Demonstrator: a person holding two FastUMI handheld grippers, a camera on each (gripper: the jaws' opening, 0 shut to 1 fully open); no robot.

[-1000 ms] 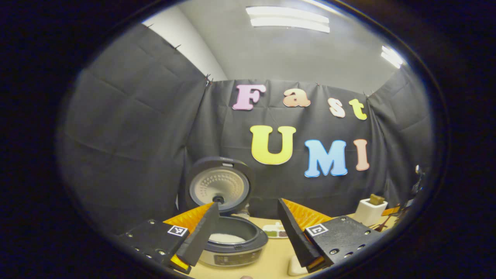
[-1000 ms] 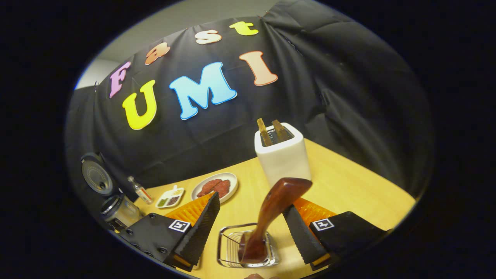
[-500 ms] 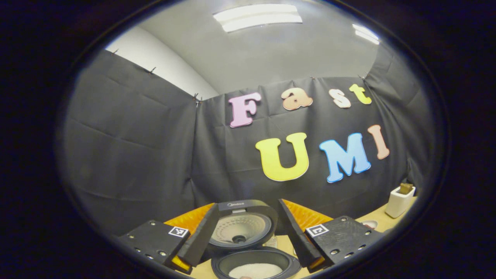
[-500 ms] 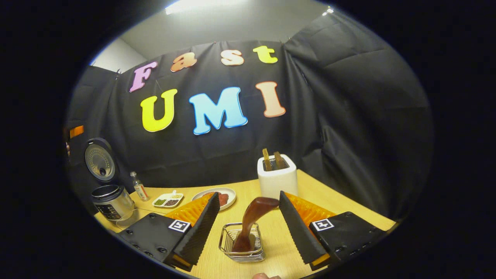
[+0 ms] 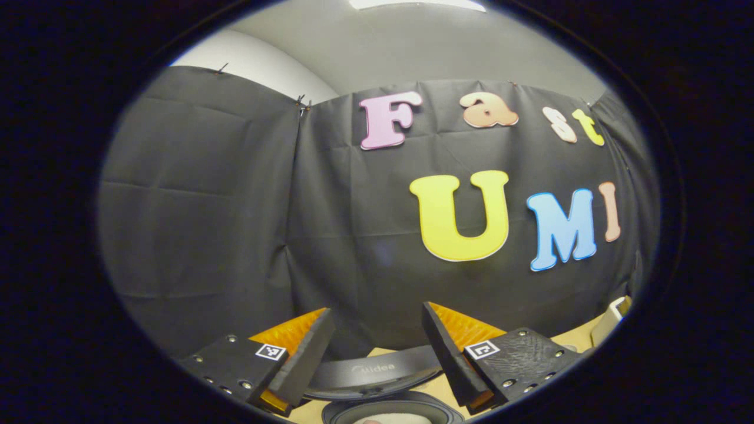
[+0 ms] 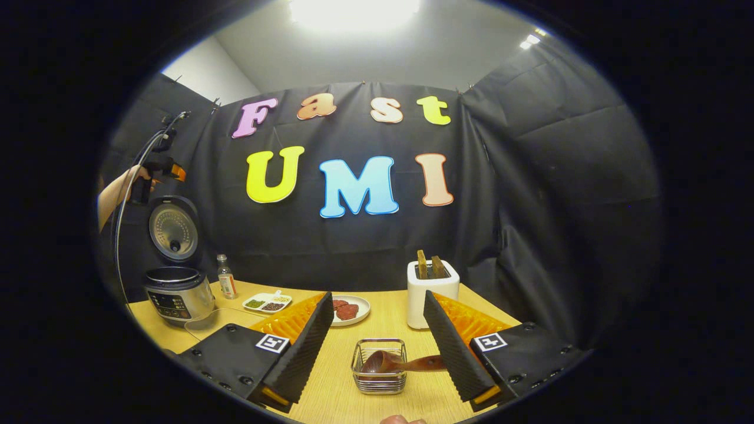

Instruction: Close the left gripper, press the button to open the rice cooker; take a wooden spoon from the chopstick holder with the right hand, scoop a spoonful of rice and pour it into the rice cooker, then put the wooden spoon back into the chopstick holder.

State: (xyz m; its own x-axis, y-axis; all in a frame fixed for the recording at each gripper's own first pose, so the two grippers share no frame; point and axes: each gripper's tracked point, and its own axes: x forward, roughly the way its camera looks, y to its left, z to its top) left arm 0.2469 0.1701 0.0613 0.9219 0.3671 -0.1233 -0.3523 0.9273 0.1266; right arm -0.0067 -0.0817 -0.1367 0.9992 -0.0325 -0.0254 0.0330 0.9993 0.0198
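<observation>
The rice cooker (image 6: 177, 290) stands at the table's left end with its lid (image 6: 172, 229) up. In the left gripper view its lid (image 5: 377, 373) and pot rim (image 5: 393, 408) lie low between my fingers. My left gripper (image 5: 376, 312) is open and holds nothing; a hand holds this left gripper (image 6: 158, 171) above the cooker. The wooden spoon (image 6: 406, 363) rests in the wire chopstick holder (image 6: 380, 377), bowl inside, handle leaning out to the right. My right gripper (image 6: 377, 297) is open, back from the holder and not touching the spoon.
A white toaster (image 6: 432, 294) with two slices stands behind the holder. A plate of red meat (image 6: 349, 309), a small divided dish (image 6: 268, 302) and a little bottle (image 6: 225, 284) sit mid-table. A clear container (image 6: 207, 321) lies before the cooker. The toaster's edge (image 5: 612, 315) shows at far right.
My right gripper has pulled back from the holder; the spoon has tipped from leaning upright to lying low, handle right. My left gripper has moved in over the cooker, which dropped to the view's bottom.
</observation>
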